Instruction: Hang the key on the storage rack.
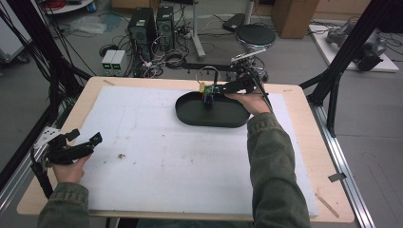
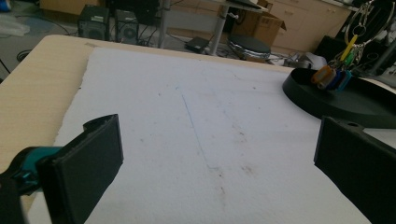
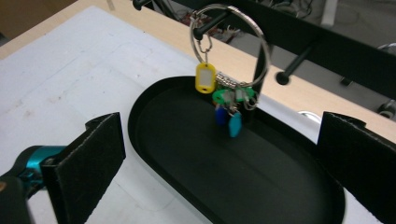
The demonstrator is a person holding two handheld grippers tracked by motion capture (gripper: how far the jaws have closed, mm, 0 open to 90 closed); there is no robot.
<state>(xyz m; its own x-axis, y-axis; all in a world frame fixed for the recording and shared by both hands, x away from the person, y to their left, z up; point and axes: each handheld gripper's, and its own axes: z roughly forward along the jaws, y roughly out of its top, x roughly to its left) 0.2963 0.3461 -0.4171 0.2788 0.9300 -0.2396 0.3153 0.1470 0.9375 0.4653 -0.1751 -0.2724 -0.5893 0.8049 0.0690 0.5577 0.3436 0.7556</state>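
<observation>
Looking down from the high view, a person sits at a wooden table (image 1: 304, 142) covered by a white mat (image 1: 190, 156); the left hand-held gripper (image 1: 88, 141) rests near the mat's left edge, its jaws spread apart with nothing between them, held by the left hand (image 1: 71, 171); the right hand-held gripper (image 1: 223, 89) reaches over the far side of a black oval tray (image 1: 190, 116) that lies on the mat toward the table's far edge, with the right hand (image 1: 252, 102) at the tray's right end; a key ring (image 1: 208, 78) with coloured tags stands upright at the tray's far rim, just beside the right gripper's tip; from this view one cannot tell whether the jaws touch it. In the left gripper view, the two black jaws stand wide apart over the bare mat, which carries a few faint brown marks, and the tray lies well off at the upper right with the key ring's yellow, orange and blue tags (image 2: 332, 77) hanging over it. In the right gripper view, the jaws are likewise spread wide, one at each lower corner, gripping nothing; the large metal ring (image 3: 231, 42) rises between them farther off, above the tray's far part, with a yellow tag (image 3: 205, 78), a green piece (image 3: 224, 96) and blue tags (image 3: 229, 120) dangling toward the tray's floor; what holds the ring upright cannot be told.
</observation>
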